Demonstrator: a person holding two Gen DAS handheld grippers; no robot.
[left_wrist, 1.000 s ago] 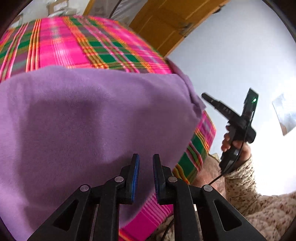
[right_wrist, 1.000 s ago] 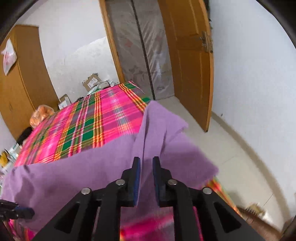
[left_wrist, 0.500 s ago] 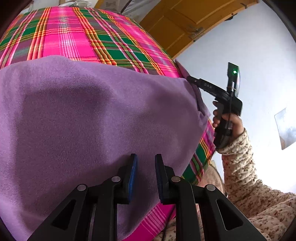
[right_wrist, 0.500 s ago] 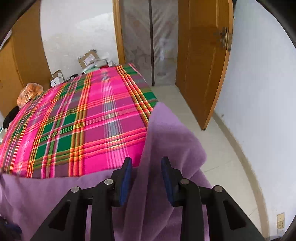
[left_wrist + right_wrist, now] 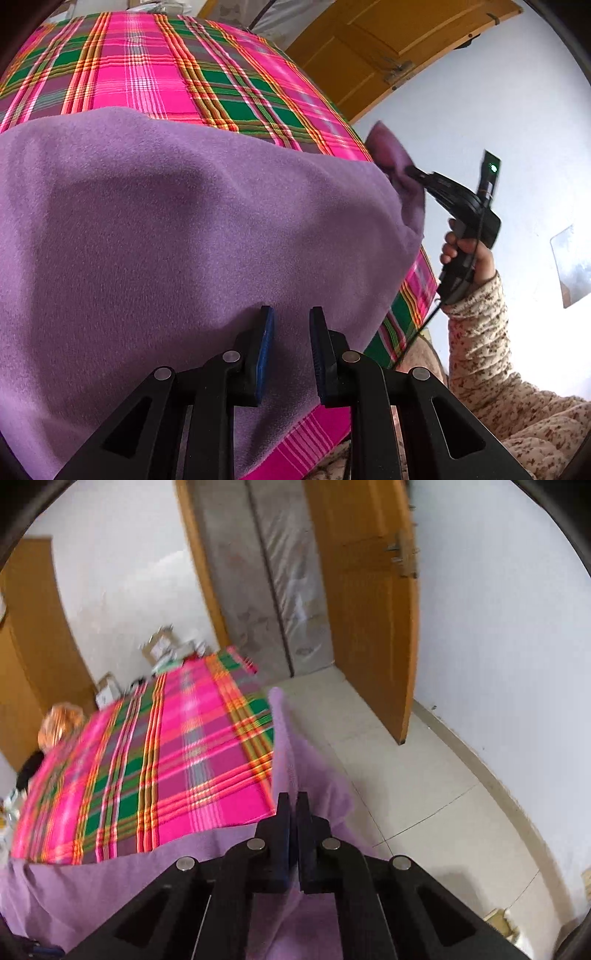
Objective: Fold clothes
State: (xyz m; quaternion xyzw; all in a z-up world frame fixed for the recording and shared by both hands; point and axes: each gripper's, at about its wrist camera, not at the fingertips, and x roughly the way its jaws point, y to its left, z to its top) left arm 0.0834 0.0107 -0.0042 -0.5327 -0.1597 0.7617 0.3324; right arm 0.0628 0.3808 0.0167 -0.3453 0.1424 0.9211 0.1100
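Purple cloth (image 5: pixel 192 236): a fleece-like garment or blanket spread across the near end of the bed, its far edge lying over the plaid cover; its near part hangs over the bed's edge.
Bed cover (image 5: pixel 147 77): pink, green and orange plaid, bare beyond the cloth's far edge.
Left tool (image 5: pixel 289 321): held above the near part of the purple cloth; its blue-padded fingers stand apart with a clear gap and nothing between them.
Right tool (image 5: pixel 293 805): fingers pressed together on a raised corner of the purple cloth, which stands up in a thin ridge from between the tips; the wrist view is motion-blurred.
Right tool from the left wrist view (image 5: pixel 413 171): its tips are buried in the lifted purple corner at the bed's right side, above the cover.
Right hand (image 5: pixel 467 254): wrapped around the tool's black handle; a cream sleeve (image 5: pixel 480 332) with small brown flecks covers the wrist.
Room: an orange-brown wooden door (image 5: pixel 365 602) stands open beside a white wall; pale floor tiles (image 5: pixel 424 786) lie to the right of the bed; cardboard boxes (image 5: pixel 162 648) sit past the bed's far end.
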